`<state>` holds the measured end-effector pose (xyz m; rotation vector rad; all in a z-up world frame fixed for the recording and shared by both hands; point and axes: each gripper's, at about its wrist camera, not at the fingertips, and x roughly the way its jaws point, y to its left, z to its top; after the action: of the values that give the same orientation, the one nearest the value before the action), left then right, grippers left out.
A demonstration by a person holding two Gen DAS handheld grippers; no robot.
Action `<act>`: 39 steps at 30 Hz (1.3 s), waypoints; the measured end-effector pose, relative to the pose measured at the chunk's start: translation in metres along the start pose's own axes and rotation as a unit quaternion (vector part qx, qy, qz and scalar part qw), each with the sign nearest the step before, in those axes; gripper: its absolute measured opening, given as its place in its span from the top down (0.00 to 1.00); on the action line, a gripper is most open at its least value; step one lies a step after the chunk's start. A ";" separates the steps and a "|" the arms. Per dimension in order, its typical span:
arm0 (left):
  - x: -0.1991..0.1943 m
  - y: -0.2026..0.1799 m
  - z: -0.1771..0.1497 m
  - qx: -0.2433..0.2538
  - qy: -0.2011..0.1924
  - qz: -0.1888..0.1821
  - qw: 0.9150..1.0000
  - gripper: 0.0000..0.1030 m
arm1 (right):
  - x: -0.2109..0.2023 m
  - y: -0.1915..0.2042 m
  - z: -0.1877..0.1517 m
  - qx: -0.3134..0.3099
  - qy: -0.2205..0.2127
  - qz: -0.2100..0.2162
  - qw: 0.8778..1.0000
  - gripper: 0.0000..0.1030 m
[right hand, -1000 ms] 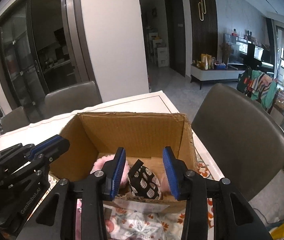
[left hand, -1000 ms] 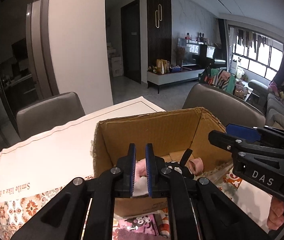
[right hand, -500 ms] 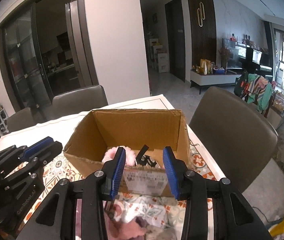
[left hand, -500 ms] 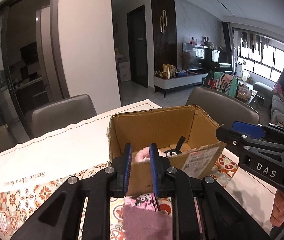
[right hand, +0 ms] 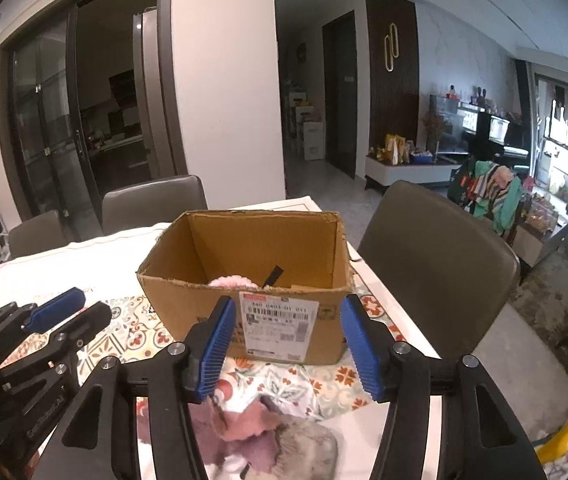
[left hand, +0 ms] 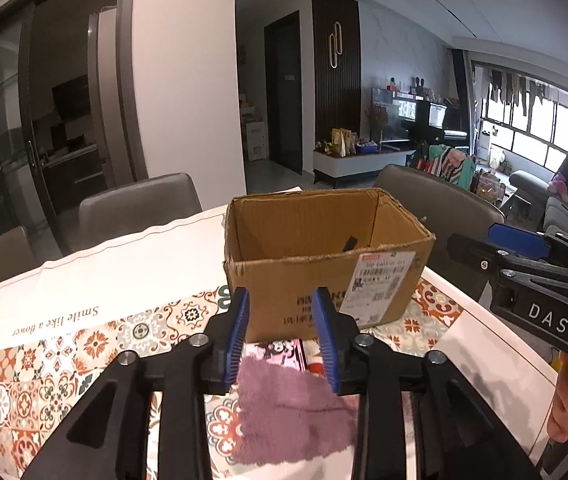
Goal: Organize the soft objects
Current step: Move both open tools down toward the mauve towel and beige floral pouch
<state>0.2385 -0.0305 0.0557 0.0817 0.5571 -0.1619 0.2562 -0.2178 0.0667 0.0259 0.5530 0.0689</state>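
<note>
An open cardboard box (left hand: 324,276) stands on the patterned tablecloth; it also shows in the right wrist view (right hand: 244,280). A pink fluffy item (right hand: 228,281) and a black strap (right hand: 272,275) peek over its rim. My left gripper (left hand: 282,336) is open and empty, just in front of the box, above a purple cloth (left hand: 292,416). My right gripper (right hand: 288,348) is open and empty, in front of the box's label, above a heap of pink and grey soft items (right hand: 260,436).
Grey chairs (right hand: 436,256) stand around the table, one close behind the box on the right. A plain white cloth (left hand: 116,264) covers the far left of the table. The table's right edge (left hand: 524,360) is near the right gripper.
Both grippers have pulled back from over the box toward me and lower. The left jaws, nearly shut before, have opened. The soft items on the table came into view.
</note>
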 end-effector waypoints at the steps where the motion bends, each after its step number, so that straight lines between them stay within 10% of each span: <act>1: -0.004 0.000 -0.004 0.000 -0.002 0.001 1.000 0.58 | -0.002 0.000 -0.002 0.000 -0.001 0.000 1.000 0.45; 39: 0.012 -0.003 -0.129 0.005 0.086 -0.027 0.996 0.43 | -0.010 -0.008 -0.145 0.092 0.081 -0.057 0.991 0.41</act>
<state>0.1806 -0.0198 -0.0597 0.0902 0.7306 -0.2118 0.1721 -0.2260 -0.0514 0.1694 0.7219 -0.0935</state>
